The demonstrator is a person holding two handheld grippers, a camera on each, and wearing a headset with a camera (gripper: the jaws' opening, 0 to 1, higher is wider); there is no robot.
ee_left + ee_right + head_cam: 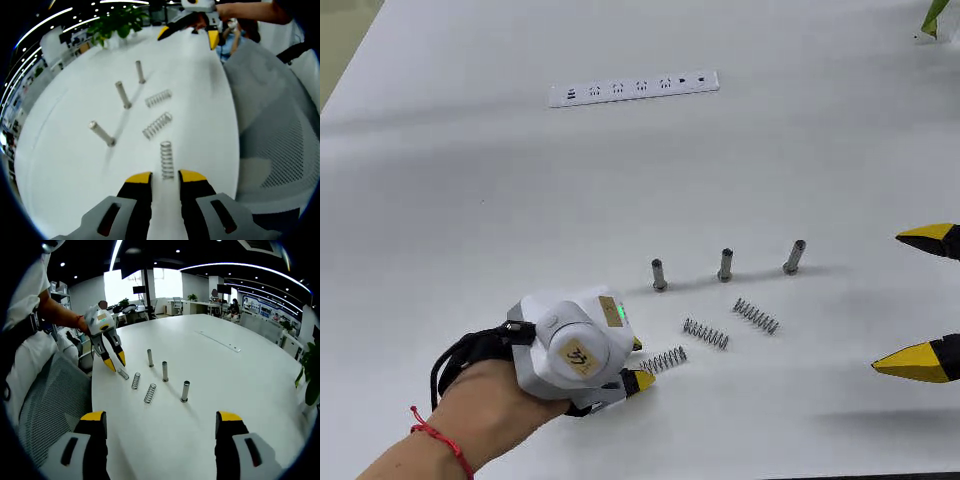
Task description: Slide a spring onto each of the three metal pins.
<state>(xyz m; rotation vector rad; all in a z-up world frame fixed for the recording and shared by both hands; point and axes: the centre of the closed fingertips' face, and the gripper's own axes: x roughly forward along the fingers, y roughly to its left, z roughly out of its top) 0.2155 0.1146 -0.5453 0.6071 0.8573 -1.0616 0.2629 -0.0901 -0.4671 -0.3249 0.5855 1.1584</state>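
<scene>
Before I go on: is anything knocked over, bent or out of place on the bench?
Nothing stands out. The three pins stand upright in a row. The three springs lie loose beside them, none visibly bent. The left gripper sits at the end of the nearest spring, jaws open.

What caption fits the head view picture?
Left gripper poised at the nearest spring, three bare pins standing behind.

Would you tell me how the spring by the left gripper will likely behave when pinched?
The spring is thin open wire coil, so probably light and apt to flex if squeezed hard. Lying on its side on the smooth table, it may roll or skid from the left gripper.
</scene>
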